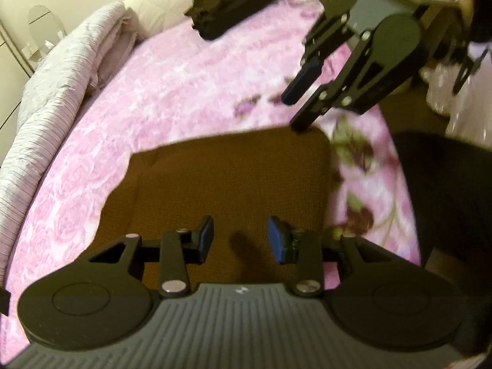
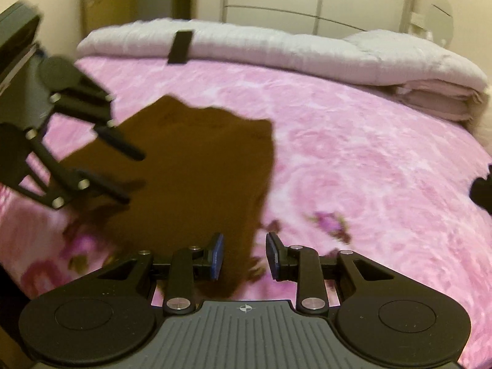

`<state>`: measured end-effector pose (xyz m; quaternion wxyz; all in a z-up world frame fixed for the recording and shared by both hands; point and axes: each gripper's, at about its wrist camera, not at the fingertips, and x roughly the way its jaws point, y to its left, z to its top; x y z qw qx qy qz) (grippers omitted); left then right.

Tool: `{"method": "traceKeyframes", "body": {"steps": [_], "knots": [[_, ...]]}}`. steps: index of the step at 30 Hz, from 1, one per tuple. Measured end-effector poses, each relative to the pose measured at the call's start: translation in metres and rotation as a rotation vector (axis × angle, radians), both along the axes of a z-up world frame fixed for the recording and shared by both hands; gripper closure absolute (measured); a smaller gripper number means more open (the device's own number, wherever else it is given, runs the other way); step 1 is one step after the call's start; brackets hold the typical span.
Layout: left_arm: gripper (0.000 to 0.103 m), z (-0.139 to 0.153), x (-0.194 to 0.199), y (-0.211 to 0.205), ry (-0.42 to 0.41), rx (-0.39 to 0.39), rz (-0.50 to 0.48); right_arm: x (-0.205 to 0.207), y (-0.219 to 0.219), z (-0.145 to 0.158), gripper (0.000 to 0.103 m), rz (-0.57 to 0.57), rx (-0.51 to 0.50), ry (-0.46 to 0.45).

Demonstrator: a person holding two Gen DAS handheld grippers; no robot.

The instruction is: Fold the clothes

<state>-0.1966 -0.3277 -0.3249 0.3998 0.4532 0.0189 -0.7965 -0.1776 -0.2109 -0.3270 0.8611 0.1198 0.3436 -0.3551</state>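
While spread on the pink bedspread (image 2: 353, 153), brown garment (image 2: 190, 166) lies partly folded, flat, near the bed's front edge. Seen from right wrist view, left to right: left gripper (image 2: 129, 175) at far left, hanging over garment's left part, jaws parted, nothing between the fingers. Then brown garment mid-left. Then right gripper (image 2: 244, 255) low centre, pads released with a gap, over garment's near corner, gripping nothing. Folded grey quilt (image 2: 276, 49) along far edge of bed, small black strip (image 2: 180, 47) lying on it. White wardrobe (image 2: 323, 0) behind.

Seen from left wrist view, left to right: grey quilt (image 1: 61, 86) at left edge, folded black clothes (image 1: 236, 9) stacked at top on bedspread (image 1: 184, 92), brown garment (image 1: 221, 184) directly under left gripper (image 1: 240, 240), right gripper (image 1: 299, 109) upper right, tips just beside garment's far corner, contact unclear through blur.
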Motion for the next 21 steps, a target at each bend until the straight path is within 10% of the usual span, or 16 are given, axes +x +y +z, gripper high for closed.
{"method": "traceKeyframes", "body": {"steps": [8, 12, 21], "knots": [[0.068, 0.007, 0.018, -0.035, -0.02, -0.028, 0.061, -0.001, -0.031, 0.001, 0.069, -0.019, 0.127, -0.127], [0.068, 0.004, 0.05, -0.062, -0.041, -0.011, 0.157, 0.001, -0.04, -0.006, 0.044, -0.015, 0.181, -0.205], [0.068, -0.031, 0.1, -0.098, -0.127, 0.032, 0.292, 0.009, -0.082, -0.017, 0.044, -0.014, 0.246, -0.301]]}}
